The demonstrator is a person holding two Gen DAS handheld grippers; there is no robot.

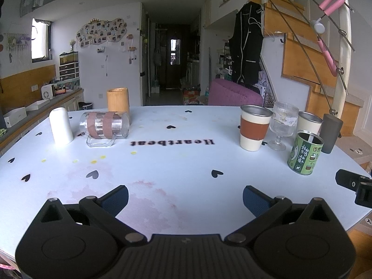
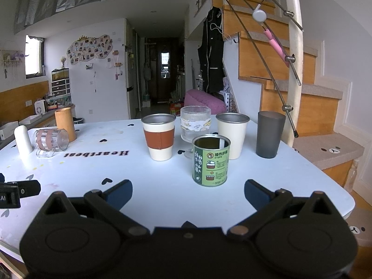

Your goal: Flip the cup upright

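A clear glass mug with brown tape bands [image 1: 104, 125] lies on its side at the far left of the white table [image 1: 186, 162], handle resting on the tabletop; it also shows in the right wrist view [image 2: 51, 140]. A white cup [image 1: 61, 125] stands upside down to its left, and a bamboo cup [image 1: 117, 101] stands behind it. My left gripper [image 1: 185, 198] is open and empty, low over the near table edge, well short of the mug. My right gripper [image 2: 188, 194] is open and empty, just in front of a green tin [image 2: 211, 161].
At the right stand an orange-banded cup [image 1: 254, 127], a ribbed stem glass [image 1: 282, 125], a cream metal cup [image 1: 309, 122], a dark grey tumbler [image 1: 330, 133] and the green tin [image 1: 305, 153]. A staircase rises behind the table's right edge. A counter runs along the left.
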